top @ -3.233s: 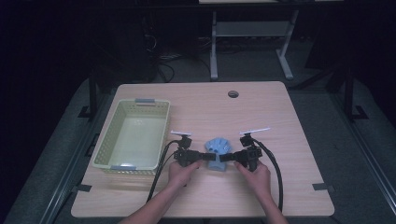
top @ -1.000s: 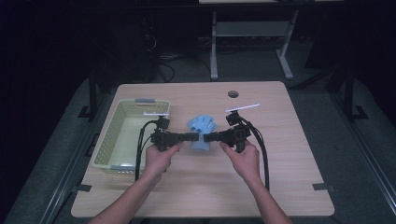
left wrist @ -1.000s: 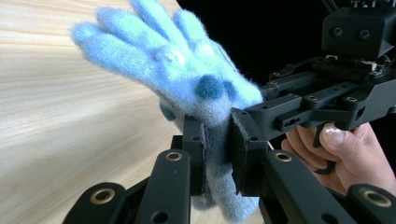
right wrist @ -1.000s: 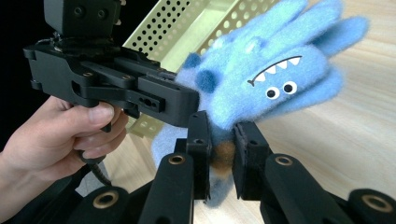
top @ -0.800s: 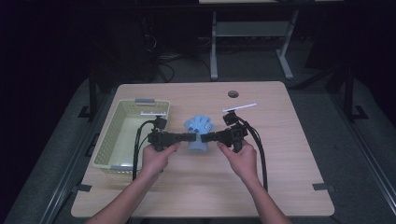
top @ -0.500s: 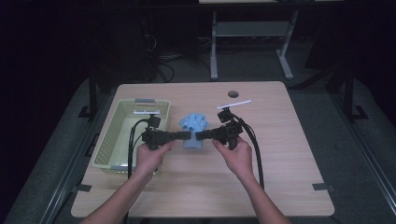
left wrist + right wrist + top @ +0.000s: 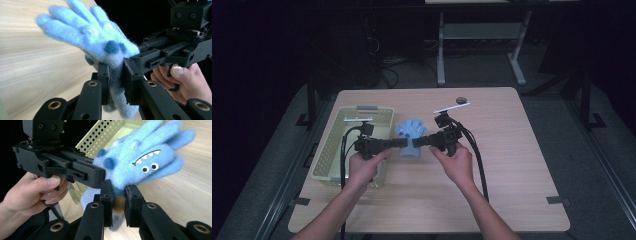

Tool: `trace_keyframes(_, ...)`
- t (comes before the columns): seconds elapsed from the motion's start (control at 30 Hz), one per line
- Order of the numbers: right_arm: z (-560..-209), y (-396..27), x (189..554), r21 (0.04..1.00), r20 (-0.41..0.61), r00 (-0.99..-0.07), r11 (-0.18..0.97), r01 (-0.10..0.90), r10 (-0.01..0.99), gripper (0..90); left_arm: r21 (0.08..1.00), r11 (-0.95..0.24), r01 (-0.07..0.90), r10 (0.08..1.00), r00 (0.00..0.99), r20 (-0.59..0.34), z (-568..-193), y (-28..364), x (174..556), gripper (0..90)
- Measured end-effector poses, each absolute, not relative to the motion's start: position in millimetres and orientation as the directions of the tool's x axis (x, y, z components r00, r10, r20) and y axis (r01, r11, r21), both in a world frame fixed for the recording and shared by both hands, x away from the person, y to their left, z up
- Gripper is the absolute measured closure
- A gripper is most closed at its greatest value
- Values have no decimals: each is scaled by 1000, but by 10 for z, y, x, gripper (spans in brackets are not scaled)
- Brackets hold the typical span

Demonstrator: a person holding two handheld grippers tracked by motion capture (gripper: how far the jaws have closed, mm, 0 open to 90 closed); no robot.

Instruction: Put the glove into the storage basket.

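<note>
A fuzzy blue glove (image 7: 411, 134) with a monster face, teeth and eyes (image 7: 147, 157) hangs in the air between both grippers, above the table beside the basket. My left gripper (image 7: 404, 143) grips its cuff from the left, jaws shut on the fabric (image 7: 116, 82). My right gripper (image 7: 418, 142) pinches the cuff from the right (image 7: 118, 203), also shut on it. In the left gripper view the glove (image 7: 95, 40) spreads its digits away from me. The opposite gripper's body and the hand holding it appear in each gripper view.
A pale green perforated basket (image 7: 332, 150) stands on the left of the wooden table (image 7: 512, 165), with its wall (image 7: 110, 135) right behind the glove. A small dark round hole (image 7: 461, 100) sits near the far edge. Dark floor and metal stands lie beyond.
Both grippers have lifted the glove from the table's near middle and carried it left and farther away, up to the basket's right side.
</note>
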State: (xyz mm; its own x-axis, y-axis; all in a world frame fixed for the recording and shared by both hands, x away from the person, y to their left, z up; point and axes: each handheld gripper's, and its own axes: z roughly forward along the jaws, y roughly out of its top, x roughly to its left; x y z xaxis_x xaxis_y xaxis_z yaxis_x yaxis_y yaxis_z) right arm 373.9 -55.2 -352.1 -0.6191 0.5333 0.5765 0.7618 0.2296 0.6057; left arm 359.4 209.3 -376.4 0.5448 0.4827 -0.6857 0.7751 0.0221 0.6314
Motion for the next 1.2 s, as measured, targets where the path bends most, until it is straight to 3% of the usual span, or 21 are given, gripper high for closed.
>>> trace_keyframes(1.2, -3513, 61, 3904, 616, 573, -655, 267, 741, 493, 789, 623, 71, 779, 524, 502, -688, -3726, 2690, 3587, 770)
